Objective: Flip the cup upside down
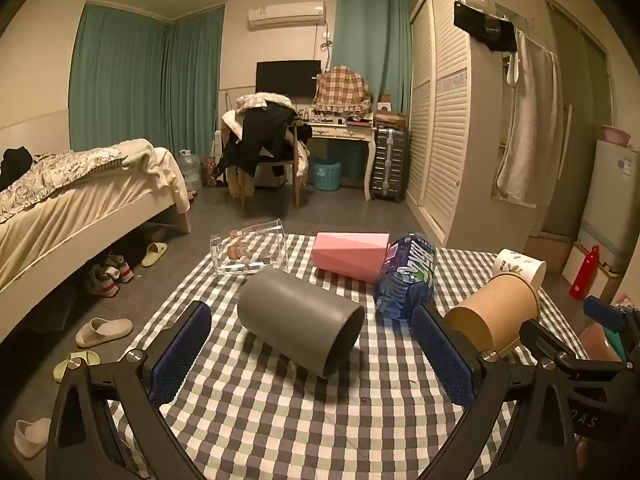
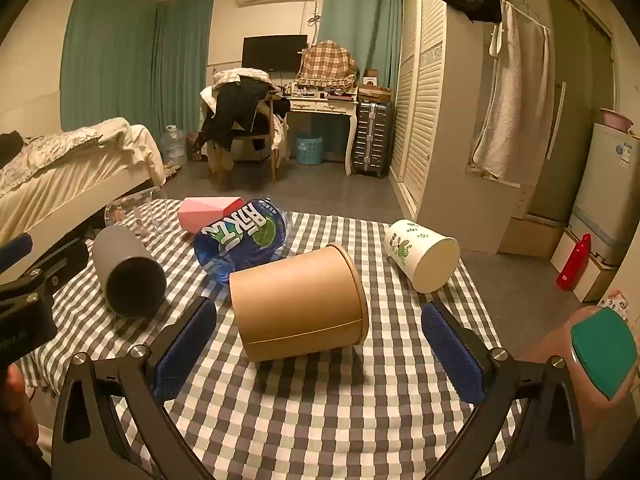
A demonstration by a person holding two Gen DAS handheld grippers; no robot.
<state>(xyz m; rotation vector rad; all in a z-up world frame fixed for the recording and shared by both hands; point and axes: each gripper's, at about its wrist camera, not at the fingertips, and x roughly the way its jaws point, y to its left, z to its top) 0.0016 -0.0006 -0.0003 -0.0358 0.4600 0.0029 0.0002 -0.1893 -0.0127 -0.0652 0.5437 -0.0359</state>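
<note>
Grey cup (image 1: 300, 322) and brown paper cup (image 2: 300, 306) lie on their sides, apparently empty, on the checkered table (image 1: 280, 420). Left tool (image 1: 316, 356) and right tool (image 2: 320, 350) both released, grasping nothing.

Both wrist views face across the checkered table (image 1: 280, 420), side by side

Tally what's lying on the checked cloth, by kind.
Opaque cups: 4 — grey cup, pink cup, brown paper cup, white printed cup
Clear containers: 1 — clear container
Bottles: 1 — blue-labelled bottle
Total: 6
</note>
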